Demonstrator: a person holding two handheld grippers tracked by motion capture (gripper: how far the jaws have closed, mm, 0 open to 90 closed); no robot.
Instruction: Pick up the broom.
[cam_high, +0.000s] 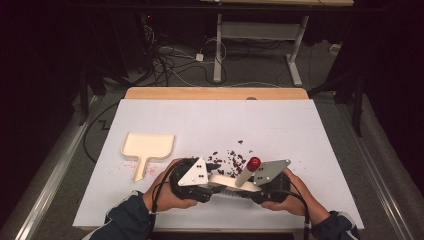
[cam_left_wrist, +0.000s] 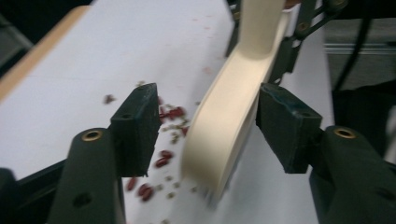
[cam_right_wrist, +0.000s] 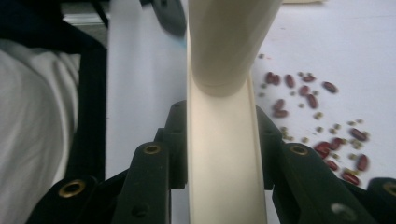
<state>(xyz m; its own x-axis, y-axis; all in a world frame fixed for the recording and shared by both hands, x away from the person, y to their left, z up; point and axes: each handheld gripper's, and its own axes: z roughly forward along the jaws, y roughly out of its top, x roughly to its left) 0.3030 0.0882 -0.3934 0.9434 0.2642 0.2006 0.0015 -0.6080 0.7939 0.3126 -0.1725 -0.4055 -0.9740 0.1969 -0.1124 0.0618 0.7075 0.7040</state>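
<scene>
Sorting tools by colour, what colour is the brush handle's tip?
Red; the tip shows best in the high view.

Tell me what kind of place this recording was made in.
Probably a lab or workshop test area: a white-topped table under dark surroundings, loose cables across the floor behind it, and the white legs of an adjustable desk beyond.

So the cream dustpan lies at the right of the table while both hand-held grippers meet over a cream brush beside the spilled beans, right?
Not quite: the dustpan lies at the left of the table, as the high view shows. The rest holds: both hand-held grippers meet at the brush beside the beans.
</scene>
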